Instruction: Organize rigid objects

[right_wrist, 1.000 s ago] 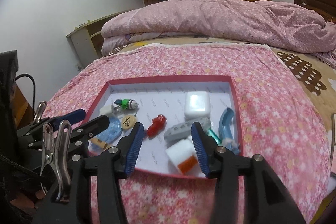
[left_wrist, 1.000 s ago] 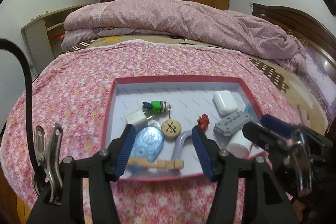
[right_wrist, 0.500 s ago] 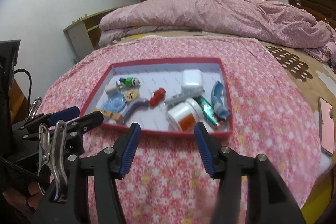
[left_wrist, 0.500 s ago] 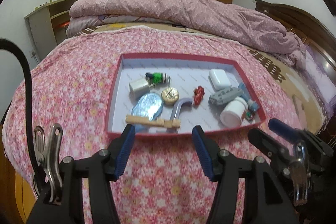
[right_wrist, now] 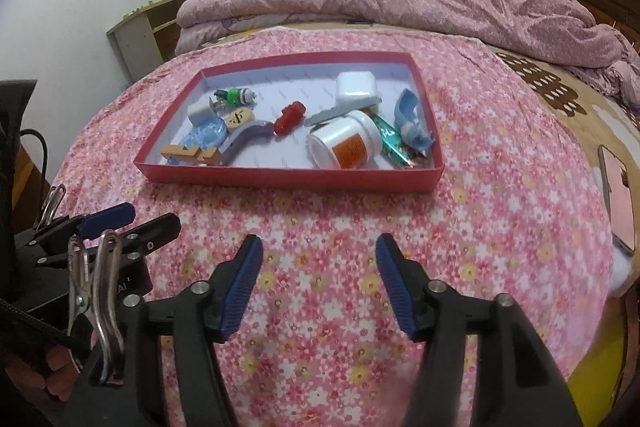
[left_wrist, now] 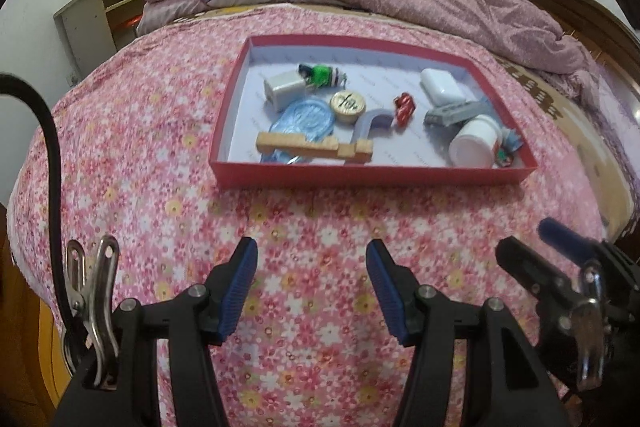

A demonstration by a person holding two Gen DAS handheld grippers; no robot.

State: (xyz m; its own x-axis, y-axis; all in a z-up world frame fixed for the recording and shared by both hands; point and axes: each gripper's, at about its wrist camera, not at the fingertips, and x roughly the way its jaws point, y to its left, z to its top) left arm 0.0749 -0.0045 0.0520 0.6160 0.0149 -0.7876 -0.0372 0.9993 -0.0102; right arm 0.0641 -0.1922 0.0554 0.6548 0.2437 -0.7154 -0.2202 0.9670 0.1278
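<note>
Both tongs are seen released and empty: the left gripper (left_wrist: pixel 312 285) and the right gripper (right_wrist: pixel 318 281) are held with jaws spread wide above the flowered bedspread (left_wrist: pixel 320 227), nothing between the pads. The task's things are all gathered in the red tray (left_wrist: pixel 372 181), which lies straight ahead of both tongs and well apart from them, its long axis set crosswise to the fingers. From the left tongs the tray sits ahead and slightly to the right; from the right tongs it sits ahead and slightly to the left, so neither hand can be judged clearly nearer.

Inside the tray, on the side nearer the left tongs, a wooden clothespin (left_wrist: pixel 316 148) lies along the near wall, crosswise to the fingers, resting partly over a blue oval piece (left_wrist: pixel 302 125). Beyond these a white charger plug (left_wrist: pixel 282 91), a green toy figure (left_wrist: pixel 322 75) and a round wooden token (left_wrist: pixel 347 103) are found close together. A grey curved piece (right_wrist: pixel 250 137) and a small red toy (right_wrist: pixel 289 118) occupy the middle. On the side nearer the right tongs a white jar (right_wrist: pixel 346 145) lies on its side, just beside a grey remote (left_wrist: pixel 454 113), a white earbud case (right_wrist: pixel 356 89), a green tube (right_wrist: pixel 394 143) and a blue curved object (right_wrist: pixel 410 115).

The sorting is judged essentially done, since nothing loose is seen on the bedspread ahead of the tongs
</note>
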